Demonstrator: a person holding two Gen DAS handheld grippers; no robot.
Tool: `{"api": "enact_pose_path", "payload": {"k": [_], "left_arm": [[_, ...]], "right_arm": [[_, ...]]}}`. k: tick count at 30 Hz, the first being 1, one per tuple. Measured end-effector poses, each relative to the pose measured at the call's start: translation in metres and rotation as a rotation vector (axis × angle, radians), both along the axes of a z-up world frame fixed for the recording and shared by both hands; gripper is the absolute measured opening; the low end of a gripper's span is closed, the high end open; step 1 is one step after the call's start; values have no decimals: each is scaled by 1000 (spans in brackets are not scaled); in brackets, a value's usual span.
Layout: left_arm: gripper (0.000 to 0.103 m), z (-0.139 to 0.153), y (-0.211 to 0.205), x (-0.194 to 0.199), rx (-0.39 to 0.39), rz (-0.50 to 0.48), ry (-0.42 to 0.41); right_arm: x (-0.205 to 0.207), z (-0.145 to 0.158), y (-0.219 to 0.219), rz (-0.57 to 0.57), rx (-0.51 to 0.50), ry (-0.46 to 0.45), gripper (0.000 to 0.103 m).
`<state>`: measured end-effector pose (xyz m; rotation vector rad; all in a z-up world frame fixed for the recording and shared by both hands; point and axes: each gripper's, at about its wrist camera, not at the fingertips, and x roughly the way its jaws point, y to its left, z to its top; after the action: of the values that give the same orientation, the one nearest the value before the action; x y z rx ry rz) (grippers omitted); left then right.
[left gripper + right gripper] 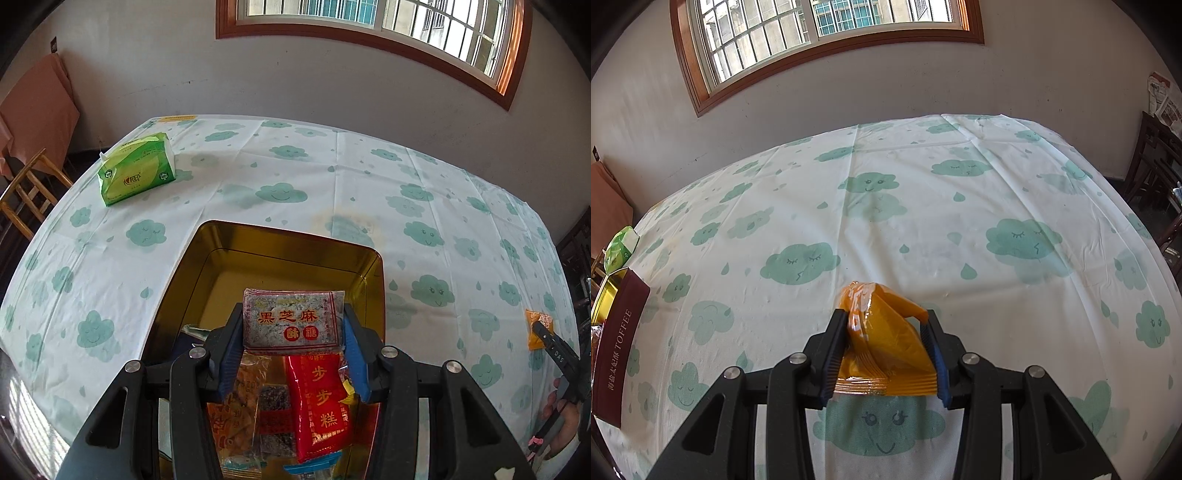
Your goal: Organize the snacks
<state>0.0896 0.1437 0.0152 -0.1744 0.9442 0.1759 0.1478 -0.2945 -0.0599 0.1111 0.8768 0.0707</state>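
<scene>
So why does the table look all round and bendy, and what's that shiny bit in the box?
Left wrist view: the fisheye lens bows the tablecloth edges, and the gold tin mirrors window light. Right wrist view: same bending, with glare on the orange packet.

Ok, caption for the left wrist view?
Left tool holds a black sesame candy pack above the open gold tin.

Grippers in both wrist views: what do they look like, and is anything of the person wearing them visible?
Both the left gripper and right gripper have black angular linkages with silver round pivot bolts and ribbed blue pads. In the left view, the right gripper's finger carries white "DAS" lettering; behind it a hand with a pale cuff.
</scene>
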Motion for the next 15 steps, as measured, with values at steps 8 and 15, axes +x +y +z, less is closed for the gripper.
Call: {"api": "enact_pose_path", "payload": {"k": [8, 15], "left_arm": [[45, -24, 24, 17, 21, 35, 17], [45, -44, 24, 23, 52, 3, 49]], "right_arm": [[0, 0, 0, 0, 0, 0, 42], [0, 0, 0, 0, 0, 0, 42]]}}
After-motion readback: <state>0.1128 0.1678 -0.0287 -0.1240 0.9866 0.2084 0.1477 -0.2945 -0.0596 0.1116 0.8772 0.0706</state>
